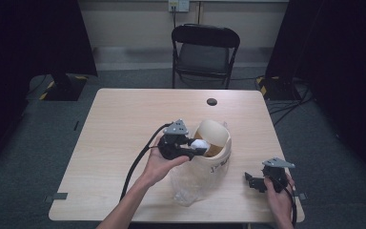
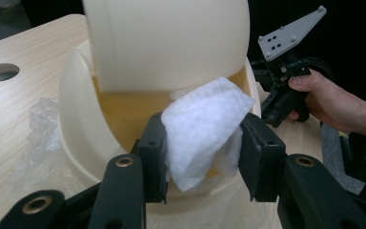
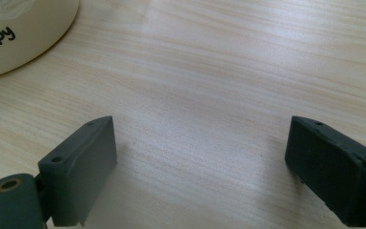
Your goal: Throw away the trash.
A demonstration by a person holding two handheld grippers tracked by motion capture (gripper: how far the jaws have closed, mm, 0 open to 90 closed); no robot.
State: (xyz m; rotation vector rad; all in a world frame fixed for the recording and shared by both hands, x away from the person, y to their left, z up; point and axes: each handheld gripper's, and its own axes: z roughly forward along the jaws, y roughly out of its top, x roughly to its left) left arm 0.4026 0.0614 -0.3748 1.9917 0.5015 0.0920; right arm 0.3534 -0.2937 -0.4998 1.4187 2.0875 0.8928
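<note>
A cream bin [image 1: 220, 163] with a swing lid [image 1: 213, 130] stands on the wooden table [image 1: 124, 124], right of centre. My left gripper [image 1: 198, 148] is at its opening, shut on a wad of white tissue [image 1: 200, 143]. In the left gripper view the tissue [image 2: 205, 119] is pinched between both pads, just in front of the bin's mouth [image 2: 124, 112] and under the tipped lid [image 2: 167, 43]. My right gripper [image 1: 249, 180] rests near the table's front right corner, jaws open and empty. In the right gripper view it [image 3: 200, 143] stands wide over bare wood beside the bin's base [image 3: 24, 33].
A crumpled clear plastic bag [image 1: 187, 183] lies against the bin's front, toward the near table edge. A dark round hole [image 1: 212, 101] sits in the tabletop at the back. A black folding chair [image 1: 205, 52] stands behind the table. The right hand with its gripper [image 2: 286, 81] shows beyond the bin.
</note>
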